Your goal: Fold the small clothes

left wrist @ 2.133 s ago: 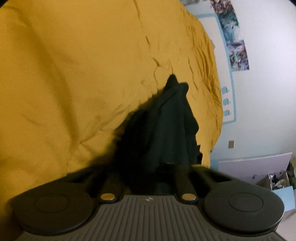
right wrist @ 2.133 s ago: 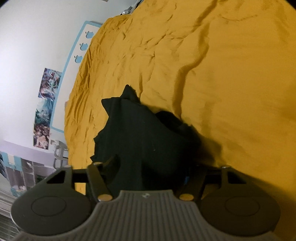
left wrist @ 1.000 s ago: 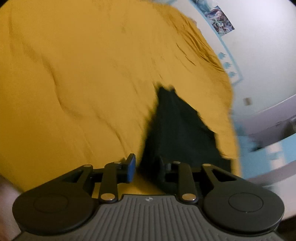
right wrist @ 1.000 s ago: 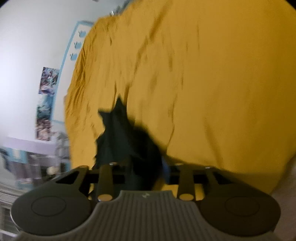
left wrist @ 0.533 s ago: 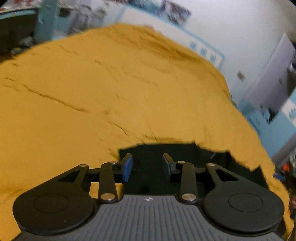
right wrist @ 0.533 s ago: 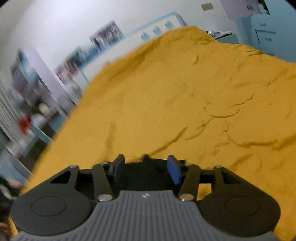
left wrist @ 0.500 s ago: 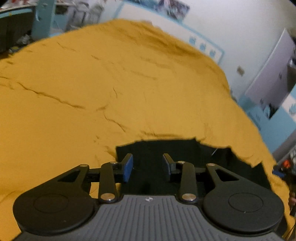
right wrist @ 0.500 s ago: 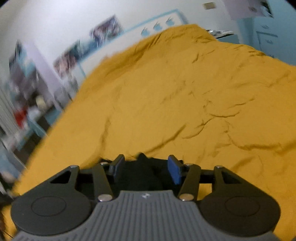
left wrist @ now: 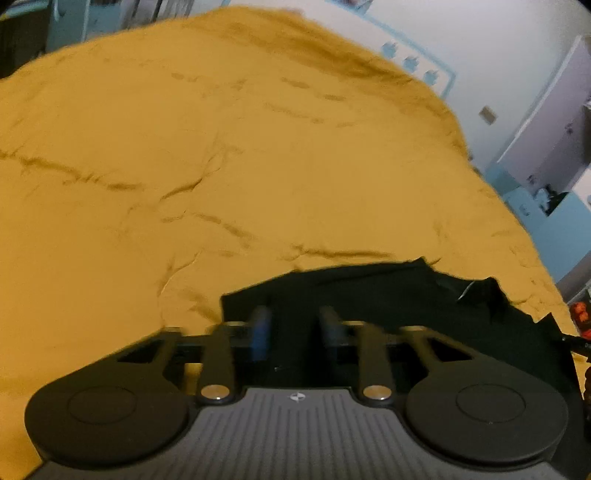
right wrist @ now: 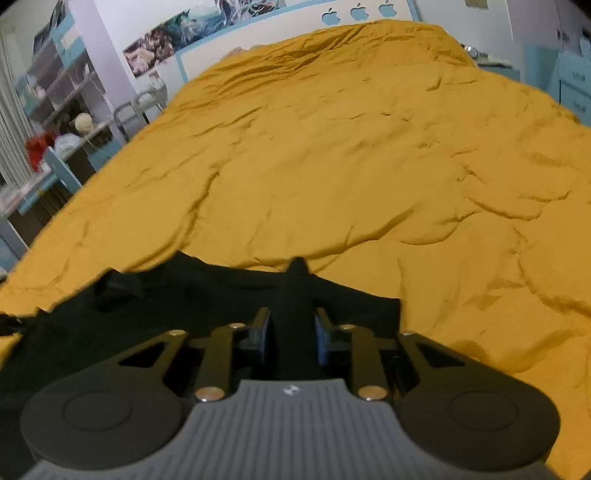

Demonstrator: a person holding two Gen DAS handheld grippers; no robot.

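Observation:
A small black garment [left wrist: 388, 291] lies spread along the near edge of a bed with a mustard-yellow cover [left wrist: 258, 155]. My left gripper [left wrist: 293, 326] hovers over the garment's left end with its blue-padded jaws apart and nothing between them. In the right wrist view the same black garment [right wrist: 166, 295] spreads to the left, and my right gripper [right wrist: 291, 328] is shut on a pinched ridge of its cloth, which sticks up between the pads. The yellow cover [right wrist: 351, 166] fills that view beyond the garment.
White walls with posters and a blue-trimmed headboard [right wrist: 351, 14] stand at the far end of the bed. Shelves and a cluttered table [right wrist: 66, 122] sit to the left in the right wrist view. Light-blue furniture [left wrist: 554, 229] stands right of the bed in the left wrist view.
Both grippers swung down from holding the hanging garment to the bed, and it now lies spread. The left jaws opened and let go. The right jaws closed on a fold of cloth.

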